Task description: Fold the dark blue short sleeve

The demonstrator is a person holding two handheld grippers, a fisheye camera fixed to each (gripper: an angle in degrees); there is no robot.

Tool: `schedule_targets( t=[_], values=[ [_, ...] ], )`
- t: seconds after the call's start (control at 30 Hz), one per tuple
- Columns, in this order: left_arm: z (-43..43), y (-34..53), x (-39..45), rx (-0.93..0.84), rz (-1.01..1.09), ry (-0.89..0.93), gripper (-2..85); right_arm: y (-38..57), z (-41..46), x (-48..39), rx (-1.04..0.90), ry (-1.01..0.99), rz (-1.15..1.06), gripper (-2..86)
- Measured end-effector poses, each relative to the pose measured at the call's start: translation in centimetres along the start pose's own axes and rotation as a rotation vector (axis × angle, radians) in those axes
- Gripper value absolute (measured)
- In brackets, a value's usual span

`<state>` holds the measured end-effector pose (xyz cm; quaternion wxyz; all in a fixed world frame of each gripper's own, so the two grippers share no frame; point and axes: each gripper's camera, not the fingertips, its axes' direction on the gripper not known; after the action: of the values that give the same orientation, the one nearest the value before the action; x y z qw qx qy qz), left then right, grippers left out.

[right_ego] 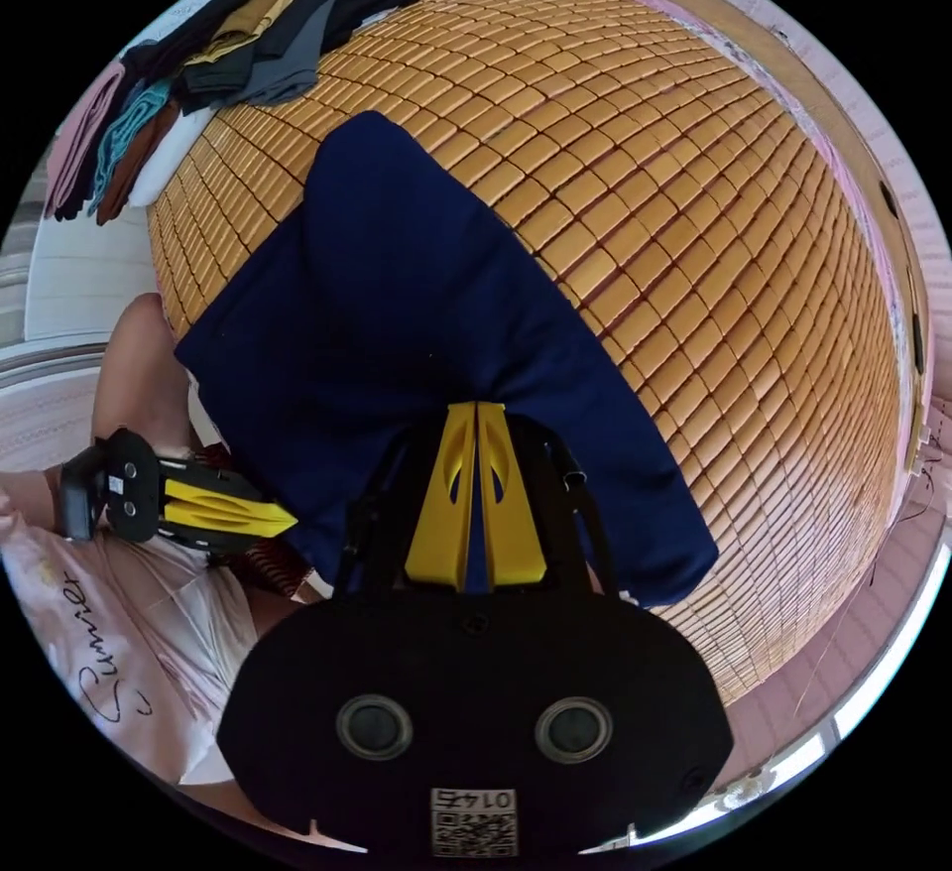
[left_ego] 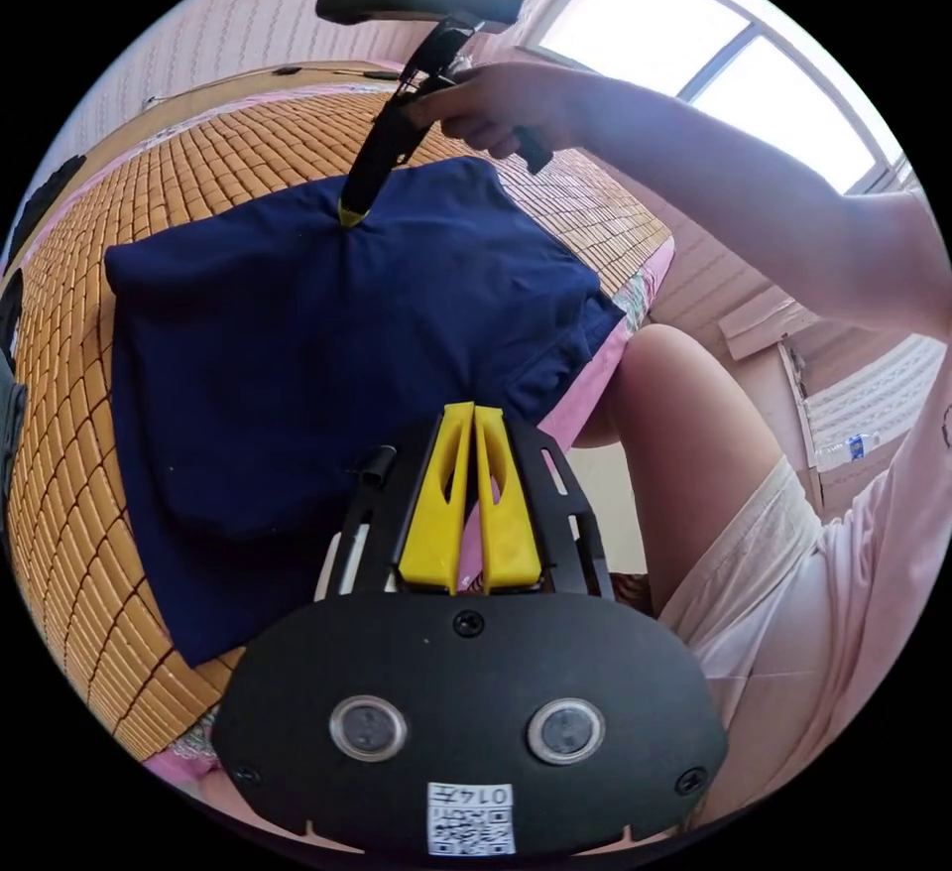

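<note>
The dark blue short-sleeve shirt [left_ego: 297, 345] lies flat on a bamboo mat [left_ego: 198, 157], one side reaching the bed edge near the person. In the left gripper view my left gripper [left_ego: 474, 410] has its yellow jaws together on the shirt's near hem. At the far edge, a hand holds my right gripper [left_ego: 349, 213], which pinches the cloth into small creases. The right gripper view shows the right gripper [right_ego: 474, 407] shut on the shirt [right_ego: 416, 296], with fabric gathered at its tips. There the left gripper [right_ego: 288, 519] meets the shirt's edge by the person's leg.
A pile of folded clothes [right_ego: 248, 28] lies at the mat's far corner. The bamboo mat [right_ego: 694, 216] stretches wide beyond the shirt. A pink sheet edge [left_ego: 595, 375] borders the bed, with the person's leg [left_ego: 684, 435] against it. A bright window [left_ego: 714, 48] is behind.
</note>
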<state>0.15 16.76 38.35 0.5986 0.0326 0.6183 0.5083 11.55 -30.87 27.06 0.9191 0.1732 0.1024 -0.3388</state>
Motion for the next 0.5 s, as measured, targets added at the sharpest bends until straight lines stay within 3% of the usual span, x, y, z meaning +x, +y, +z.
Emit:
schedule_targets(
  t=[0.23, 0.5],
  values=[
    [1.7, 1.3, 3.5, 0.020, 0.123, -0.086, -1.0, -3.7, 1.2, 1.1, -0.113, 0.071, -0.027, -1.0],
    [3.2, 2.5, 6.2, 0.017, 0.203, -0.115, -0.4, -1.6, 2.6, 2.0, -0.033, 0.154, 0.004, -0.9]
  ],
)
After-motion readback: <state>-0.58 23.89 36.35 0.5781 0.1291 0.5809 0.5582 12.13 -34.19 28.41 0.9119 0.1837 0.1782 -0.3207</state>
